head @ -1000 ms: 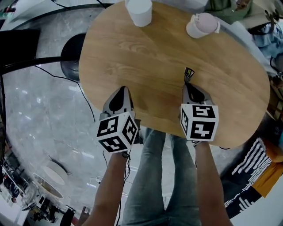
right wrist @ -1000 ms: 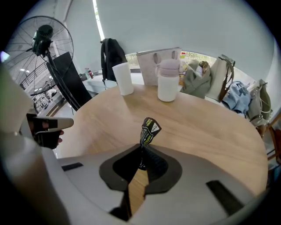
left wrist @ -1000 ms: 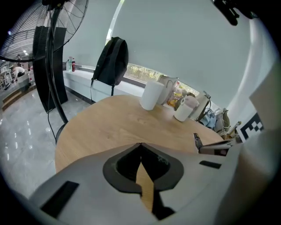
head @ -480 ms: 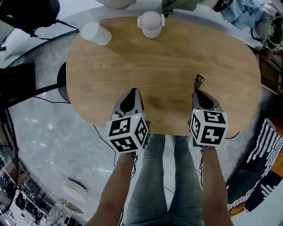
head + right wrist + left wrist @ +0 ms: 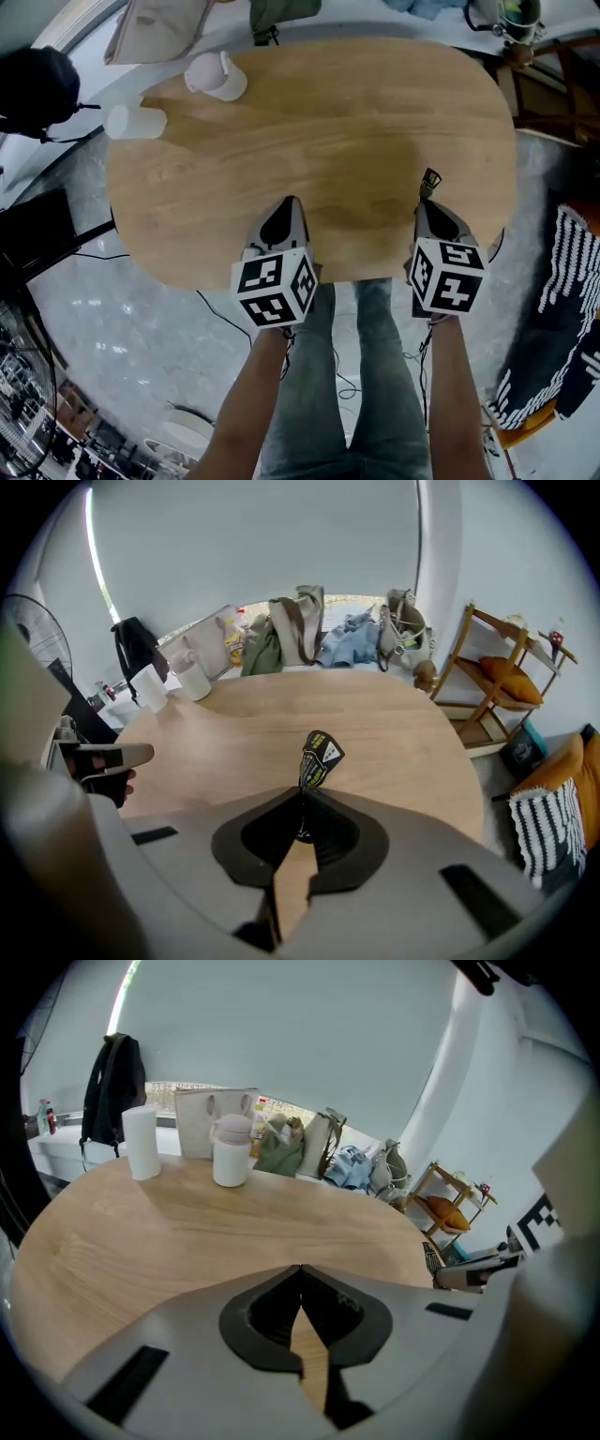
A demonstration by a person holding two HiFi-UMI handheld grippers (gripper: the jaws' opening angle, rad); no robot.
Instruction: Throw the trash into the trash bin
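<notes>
So, head view: we're holding both tools over the table's (image 5: 328, 112) near edge, with a small black wrapper (image 5: 430, 178) sticking out of the right gripper (image 5: 427, 194). The left gripper view has our left gripper (image 5: 300, 1269) pressed together on nothing. The right gripper view has the jaws pinching that wrapper above the tabletop.

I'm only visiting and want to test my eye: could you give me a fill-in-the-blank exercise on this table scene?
The right gripper is ____ on a small dark wrapper.
The left gripper holds ____.
A white cup and a lidded mug make ____ vessels on the wooden table.
Missing words: shut; nothing; two.
</notes>
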